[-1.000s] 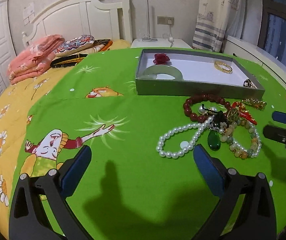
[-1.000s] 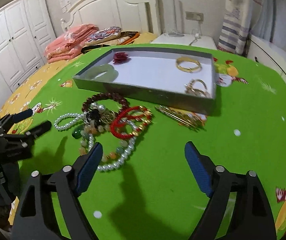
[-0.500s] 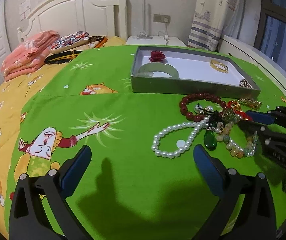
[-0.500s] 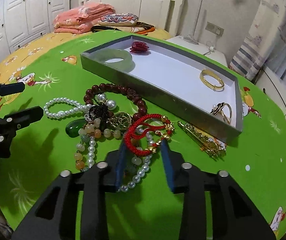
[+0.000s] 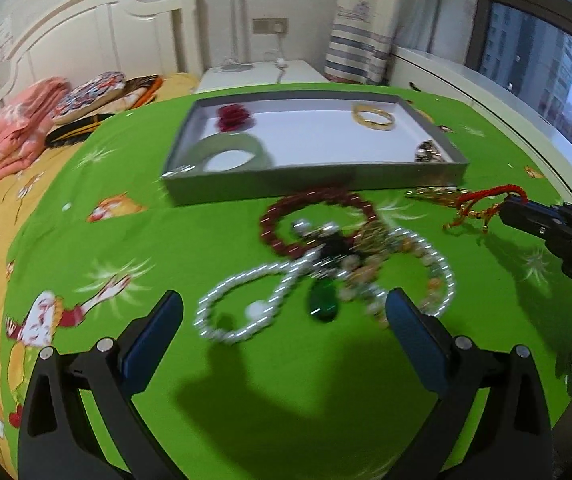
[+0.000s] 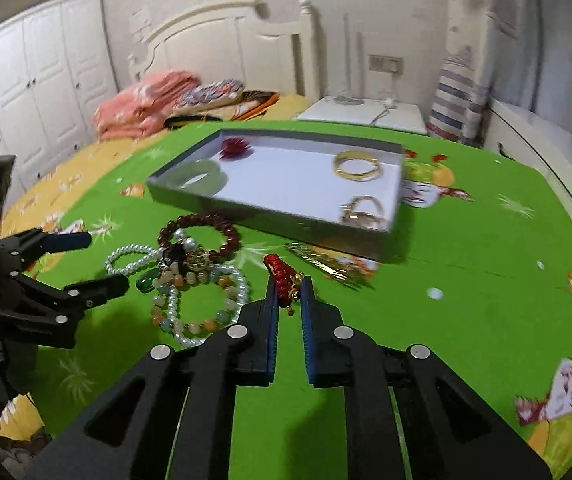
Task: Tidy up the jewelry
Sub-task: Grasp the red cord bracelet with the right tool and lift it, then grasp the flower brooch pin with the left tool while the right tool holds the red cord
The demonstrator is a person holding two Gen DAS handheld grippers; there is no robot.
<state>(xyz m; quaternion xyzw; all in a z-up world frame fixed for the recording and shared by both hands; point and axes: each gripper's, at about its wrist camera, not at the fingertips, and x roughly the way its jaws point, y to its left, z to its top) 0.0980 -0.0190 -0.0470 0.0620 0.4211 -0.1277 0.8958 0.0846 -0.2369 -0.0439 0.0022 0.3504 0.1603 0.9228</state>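
My right gripper [image 6: 289, 294] is shut on a red cord bracelet [image 6: 280, 276] with gold charms and holds it above the green cloth; it also shows in the left wrist view [image 5: 486, 196]. My left gripper [image 5: 281, 320] is open and empty, just in front of a tangled pile: a pearl necklace [image 5: 241, 300], a dark red bead bracelet [image 5: 310, 212], a green pendant [image 5: 323, 306]. The grey tray [image 6: 269, 216] behind holds a jade bangle [image 6: 199, 172], a red flower [image 6: 235, 148], a gold bangle [image 6: 357, 165] and a gold ring piece [image 6: 362, 210].
A gold hairpin [image 6: 326, 260] lies on the cloth by the tray's near right corner. Folded pink blankets [image 6: 141, 106] and pillows lie at the bed head. A white nightstand [image 6: 366, 114] stands behind the bed. The bed edge falls off to the right.
My right gripper has closed on the red cord bracelet and lifted it out of the pile, to the right. My left gripper has moved closer to the pile and stays open.
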